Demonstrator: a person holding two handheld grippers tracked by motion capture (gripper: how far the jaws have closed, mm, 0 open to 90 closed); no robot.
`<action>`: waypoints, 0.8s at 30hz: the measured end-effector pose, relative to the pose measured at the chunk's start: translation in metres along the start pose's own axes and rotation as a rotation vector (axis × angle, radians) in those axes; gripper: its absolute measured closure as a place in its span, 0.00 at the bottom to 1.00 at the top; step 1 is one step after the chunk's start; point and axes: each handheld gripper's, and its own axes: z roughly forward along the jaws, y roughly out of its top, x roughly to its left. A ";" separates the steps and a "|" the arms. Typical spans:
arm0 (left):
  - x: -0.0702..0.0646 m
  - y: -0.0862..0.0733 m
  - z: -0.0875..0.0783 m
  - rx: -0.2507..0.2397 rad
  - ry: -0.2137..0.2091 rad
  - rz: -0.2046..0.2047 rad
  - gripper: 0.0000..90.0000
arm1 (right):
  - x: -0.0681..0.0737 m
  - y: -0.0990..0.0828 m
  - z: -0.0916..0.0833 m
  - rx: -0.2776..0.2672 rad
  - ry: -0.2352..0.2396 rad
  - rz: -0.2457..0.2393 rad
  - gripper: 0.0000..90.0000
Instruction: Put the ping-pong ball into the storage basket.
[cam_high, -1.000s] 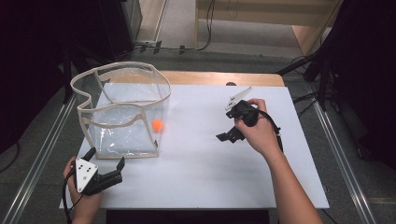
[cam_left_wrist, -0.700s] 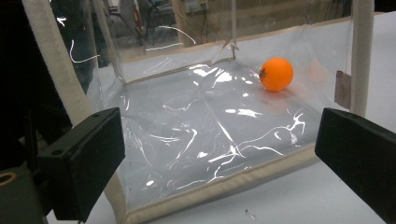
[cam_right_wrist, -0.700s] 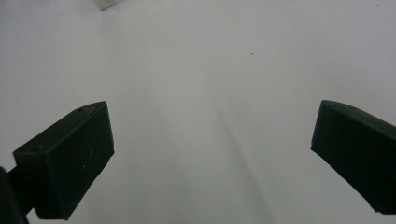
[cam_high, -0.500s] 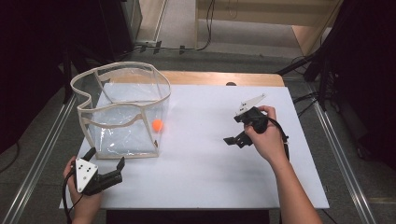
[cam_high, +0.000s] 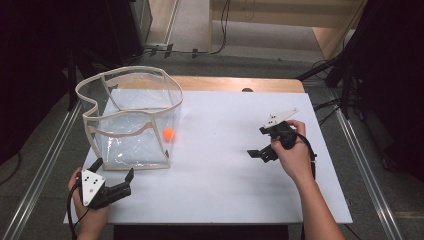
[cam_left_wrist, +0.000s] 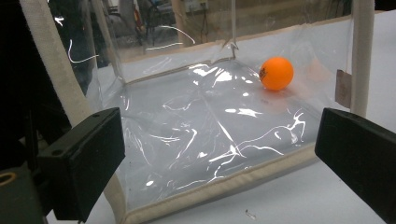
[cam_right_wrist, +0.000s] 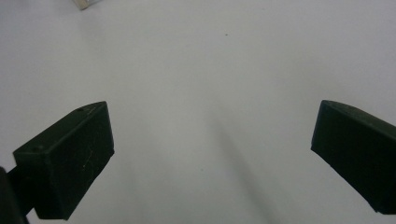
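Observation:
A clear plastic bag (cam_high: 131, 116) with beige trim stands open on the left of the white table (cam_high: 220, 170). An orange ball (cam_high: 169, 133) lies inside it, near its right wall. My left gripper (cam_high: 113, 171) rests at the table's near left corner, open, just in front of the bag. In the left gripper view the jaws stand wide apart around the bag (cam_left_wrist: 187, 126), with the ball (cam_left_wrist: 276, 73) at the far right inside. My right gripper (cam_high: 258, 142) is open over bare table at the right. In the right gripper view its jaws (cam_right_wrist: 210, 158) hold nothing.
A wooden strip (cam_high: 235, 83) runs along the table's far edge. Metal rails (cam_high: 365, 170) flank the table on both sides. Cables lie on the floor beyond. A beige bag corner (cam_right_wrist: 84, 3) shows at the top left of the right gripper view.
The right hand and its gripper have shifted to the right and a little nearer the person. The left gripper, bag and ball have stayed put.

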 end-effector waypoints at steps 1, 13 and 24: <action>0.000 0.000 0.000 0.000 0.000 0.000 0.02 | 0.000 -0.002 -0.001 -0.003 -0.005 0.006 0.00; 0.000 0.000 0.000 -0.001 0.000 -0.006 0.02 | -0.003 -0.031 -0.004 -0.054 -0.025 0.057 0.00; 0.000 0.000 0.000 0.001 0.000 0.000 0.02 | -0.003 -0.057 -0.012 -0.107 -0.048 0.102 0.00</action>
